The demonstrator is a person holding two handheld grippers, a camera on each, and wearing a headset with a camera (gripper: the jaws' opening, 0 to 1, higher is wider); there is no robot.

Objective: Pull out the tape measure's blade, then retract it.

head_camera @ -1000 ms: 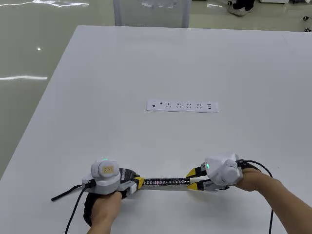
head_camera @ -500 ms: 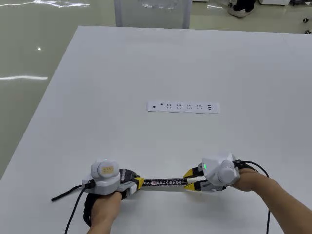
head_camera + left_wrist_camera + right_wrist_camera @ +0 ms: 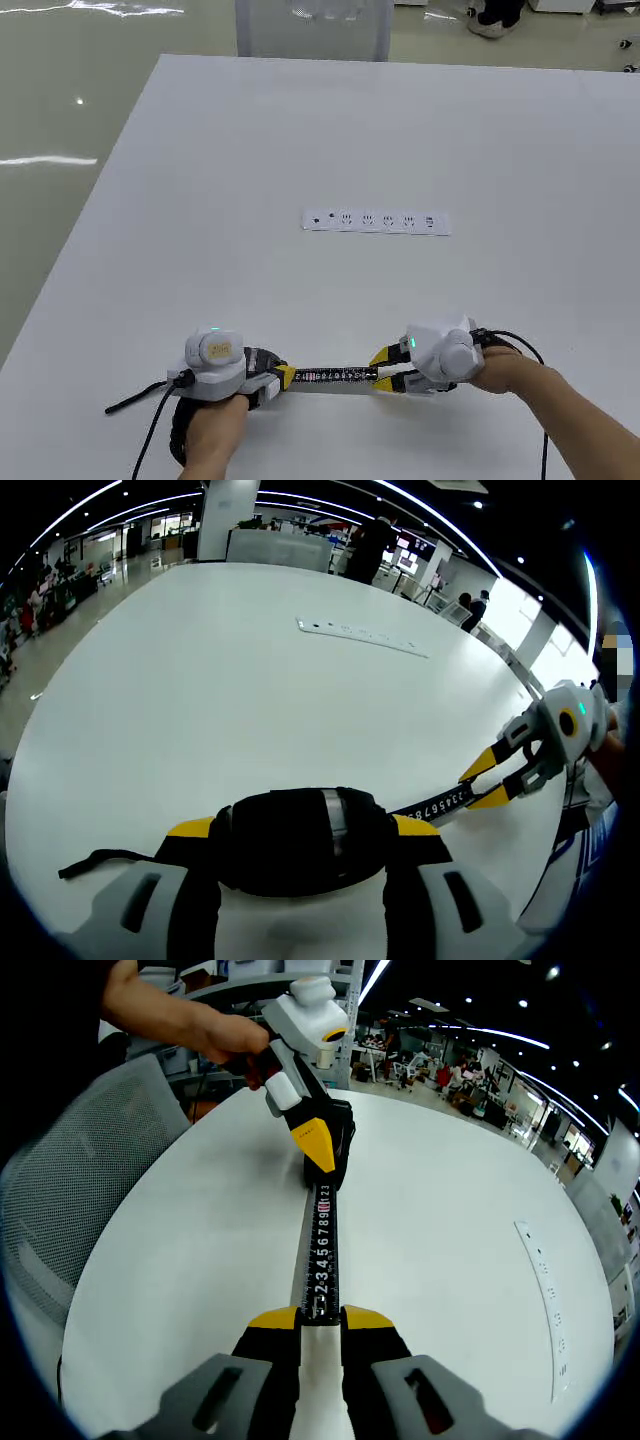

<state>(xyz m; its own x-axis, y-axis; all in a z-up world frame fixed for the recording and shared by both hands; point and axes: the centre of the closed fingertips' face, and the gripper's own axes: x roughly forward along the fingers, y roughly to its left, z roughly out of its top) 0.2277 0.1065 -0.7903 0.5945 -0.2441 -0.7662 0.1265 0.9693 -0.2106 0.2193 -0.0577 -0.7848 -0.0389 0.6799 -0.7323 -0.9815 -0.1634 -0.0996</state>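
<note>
The black tape measure case [image 3: 300, 840] sits between the yellow-tipped jaws of my left gripper [image 3: 272, 377], which is shut on it near the table's front edge. Its blade [image 3: 333, 375] runs right along the table to my right gripper [image 3: 386, 367]. In the right gripper view the numbered blade [image 3: 322, 1260] stretches from the case [image 3: 335, 1145] back to my right gripper [image 3: 320, 1317], shut on the blade's end. In the left gripper view the right gripper [image 3: 487, 780] pinches the blade [image 3: 435, 805] at the right.
A white power strip [image 3: 376, 219] lies flat at the table's middle, well beyond the grippers. The white table [image 3: 300, 140] stretches far ahead. A grey mesh chair back [image 3: 90, 1160] stands off the table edge in the right gripper view. A black cable [image 3: 135, 398] trails left from the left gripper.
My right gripper has moved left toward the case, and the exposed blade is shorter. The left gripper and case have stayed put.
</note>
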